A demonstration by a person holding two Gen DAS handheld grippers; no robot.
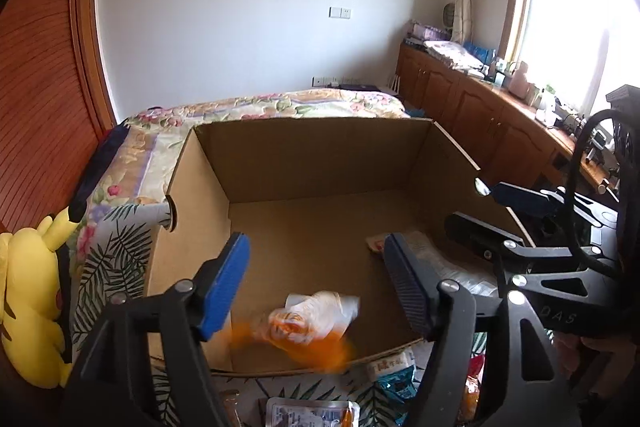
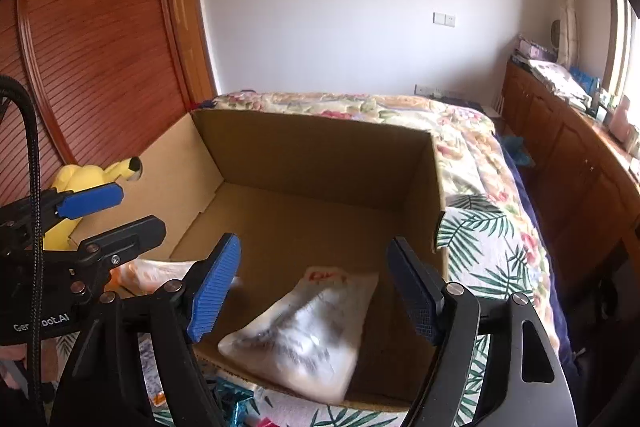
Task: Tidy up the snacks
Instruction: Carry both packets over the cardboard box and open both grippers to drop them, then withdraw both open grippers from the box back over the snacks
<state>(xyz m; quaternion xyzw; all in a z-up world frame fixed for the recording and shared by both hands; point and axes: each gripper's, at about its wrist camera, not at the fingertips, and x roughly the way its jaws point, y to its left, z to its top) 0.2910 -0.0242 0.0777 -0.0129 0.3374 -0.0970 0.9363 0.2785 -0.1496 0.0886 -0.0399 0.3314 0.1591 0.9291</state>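
Observation:
An open cardboard box (image 1: 304,163) stands on the bed; it also shows in the right wrist view (image 2: 320,155). My left gripper (image 1: 316,287) is open above the box's near edge; a blurred orange and clear snack bag (image 1: 308,323) is below it inside the box. My right gripper (image 2: 316,291) is open over the box's near right part; a blurred white snack bag (image 2: 304,335) lies below it in the box. That white bag shows in the left wrist view (image 1: 432,259). The right gripper appears in the left wrist view (image 1: 472,203), and the left gripper in the right wrist view (image 2: 132,211).
More snack packets (image 1: 312,411) lie on the leaf-print cover in front of the box, with a teal one (image 2: 232,403). A yellow plush toy (image 1: 32,307) sits left of the box by the wooden wardrobe (image 1: 36,107). Wooden cabinets (image 1: 480,107) run along the right.

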